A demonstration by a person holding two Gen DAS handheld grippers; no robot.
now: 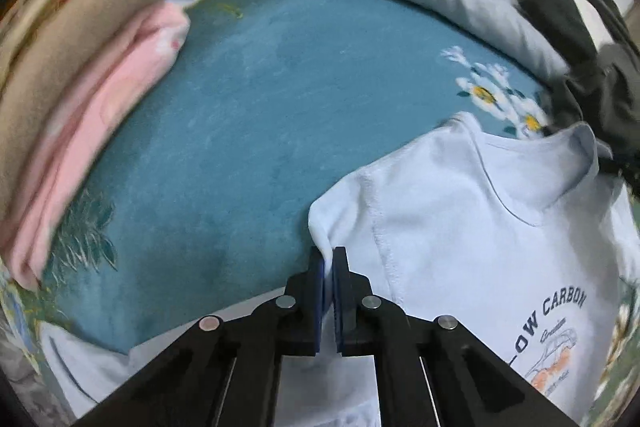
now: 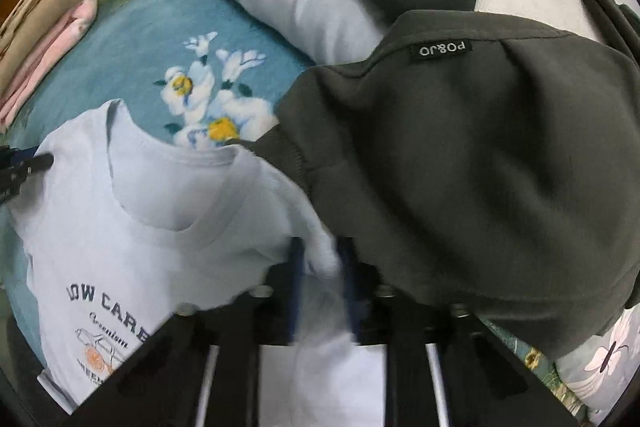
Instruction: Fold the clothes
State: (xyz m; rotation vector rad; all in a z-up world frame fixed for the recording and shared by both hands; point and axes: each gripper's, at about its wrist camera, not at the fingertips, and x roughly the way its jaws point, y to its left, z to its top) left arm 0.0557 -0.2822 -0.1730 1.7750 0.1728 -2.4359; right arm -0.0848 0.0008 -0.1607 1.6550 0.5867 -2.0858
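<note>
Left wrist: left gripper [image 1: 329, 259] pinching T-shirt [image 1: 460, 223] shoulder, 5 o'clock on blanket [image 1: 248, 99]. Right gripper [image 2: 320, 259] clamped on opposite shoulder, likely spreading flat for folding.

A teal floral bed [image 1: 240, 107] carries a white T-shirt [image 1: 460, 227], folded stack [image 1: 80, 87] and dark jacket [image 2: 460, 167].

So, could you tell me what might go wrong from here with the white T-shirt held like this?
The dark grey garment overlaps the white T-shirt beside the right gripper, so it may drag along. The left gripper pinches only a thin edge of fabric, which could slip out.
</note>
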